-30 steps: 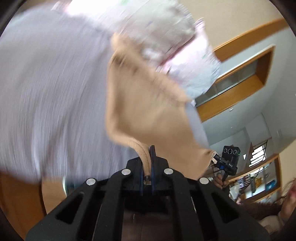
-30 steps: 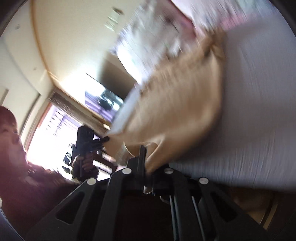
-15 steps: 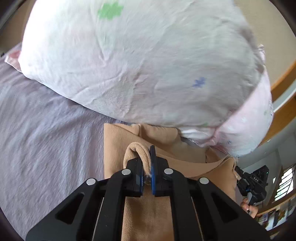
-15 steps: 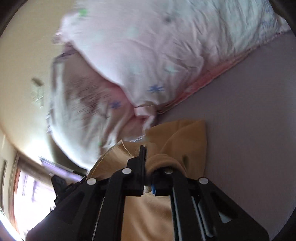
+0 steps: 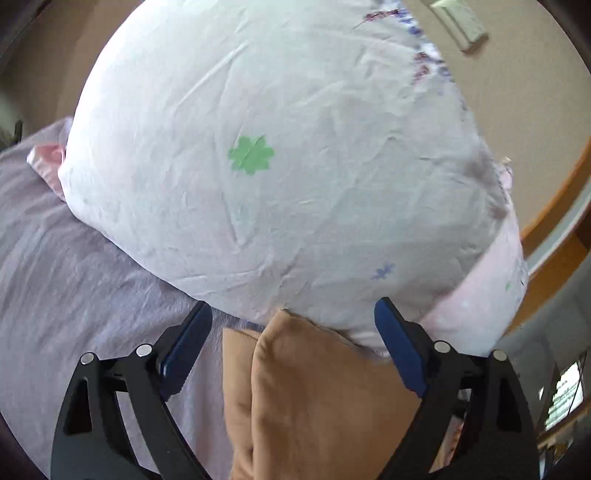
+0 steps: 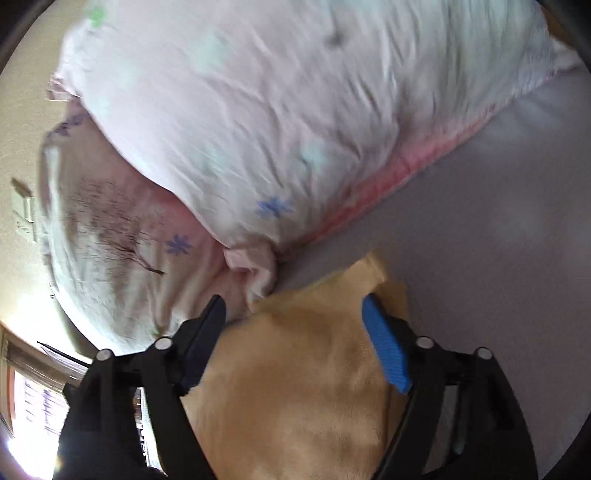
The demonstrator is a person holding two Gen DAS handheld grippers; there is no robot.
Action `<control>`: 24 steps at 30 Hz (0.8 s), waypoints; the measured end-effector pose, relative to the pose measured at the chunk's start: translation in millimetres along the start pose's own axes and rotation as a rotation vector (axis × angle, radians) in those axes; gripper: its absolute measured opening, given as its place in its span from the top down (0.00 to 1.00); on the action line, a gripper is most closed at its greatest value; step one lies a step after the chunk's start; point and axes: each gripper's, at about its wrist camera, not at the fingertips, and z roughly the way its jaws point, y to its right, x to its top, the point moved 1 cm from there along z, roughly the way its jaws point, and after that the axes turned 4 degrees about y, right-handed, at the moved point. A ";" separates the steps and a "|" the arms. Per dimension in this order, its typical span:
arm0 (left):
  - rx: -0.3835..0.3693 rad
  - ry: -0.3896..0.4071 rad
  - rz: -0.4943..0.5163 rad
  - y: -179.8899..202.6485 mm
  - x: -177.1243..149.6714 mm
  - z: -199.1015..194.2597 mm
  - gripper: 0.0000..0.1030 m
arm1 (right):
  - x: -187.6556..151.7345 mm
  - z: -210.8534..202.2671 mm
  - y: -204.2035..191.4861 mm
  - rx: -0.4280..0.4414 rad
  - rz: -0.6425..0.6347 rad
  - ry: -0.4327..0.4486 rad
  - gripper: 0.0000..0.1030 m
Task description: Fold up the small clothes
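Note:
A tan garment [image 5: 317, 398] lies folded on the lavender bed sheet [image 5: 74, 295], its far edge against a white pillow [image 5: 280, 155]. My left gripper [image 5: 293, 347] is open, its blue pads on either side of the garment, holding nothing. In the right wrist view the same tan garment [image 6: 295, 387] lies between the open fingers of my right gripper [image 6: 295, 332], its far corner near the pillow's pink edge [image 6: 388, 184]. Neither gripper holds the cloth.
The large white pillow [image 6: 258, 110] with small flower prints stands just beyond the garment, atop a second patterned pillow [image 6: 110, 221]. A beige wall with a switch plate [image 5: 461, 22] is behind. Bare sheet [image 6: 498, 240] lies to the right.
Both grippers were shut on the tan garment and carried it down to the sheet by the pillow. Now both have opened and let go of it.

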 end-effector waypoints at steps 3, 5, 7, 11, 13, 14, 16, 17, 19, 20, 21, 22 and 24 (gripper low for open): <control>0.040 -0.119 0.022 -7.7 -20.0 -12.3 0.14 | -10.4 -32.1 -3.4 0.062 -0.027 0.011 0.19; 0.064 -0.189 0.040 -11.9 -38.0 -10.2 0.22 | -20.0 -48.9 -5.3 0.087 -0.052 0.006 0.17; 0.067 -0.281 0.042 -17.5 -60.7 -3.1 0.28 | -35.3 -59.2 -7.5 0.108 -0.065 -0.018 0.17; 0.084 -0.321 0.055 -16.0 -80.6 9.4 0.34 | -53.9 -72.9 -9.1 0.080 -0.111 -0.044 0.17; 0.061 -0.341 0.015 -16.2 -80.7 15.2 0.35 | -55.3 -73.6 -22.2 0.067 -0.127 -0.035 0.17; 0.061 -0.329 0.000 -15.7 -79.1 15.8 0.35 | -53.8 -77.5 -22.0 0.068 -0.122 -0.028 0.17; 0.066 -0.307 -0.014 -15.0 -74.4 23.6 0.36 | -56.3 -83.7 -14.5 0.082 -0.100 -0.020 0.16; 0.070 -0.296 -0.021 -13.5 -72.3 30.8 0.53 | -57.0 -85.3 -12.0 0.084 -0.094 -0.020 0.16; 0.069 -0.309 -0.092 -21.2 -71.8 42.4 0.82 | -58.6 -84.2 -7.6 0.079 -0.096 -0.025 0.16; 0.043 -0.307 -0.152 -27.8 -71.3 44.6 0.86 | -60.3 -85.0 -5.2 0.078 -0.097 -0.030 0.16; 0.009 -0.316 -0.218 -33.4 -70.8 46.0 0.87 | -62.1 -87.2 -3.1 0.082 -0.099 -0.038 0.16; -0.011 -0.317 -0.248 -36.7 -69.9 44.8 0.89 | -63.3 -89.9 -1.6 0.086 -0.103 -0.042 0.16; -0.042 -0.309 -0.285 -34.8 -66.0 37.8 0.89 | -63.8 -97.7 1.1 0.087 -0.115 -0.033 0.16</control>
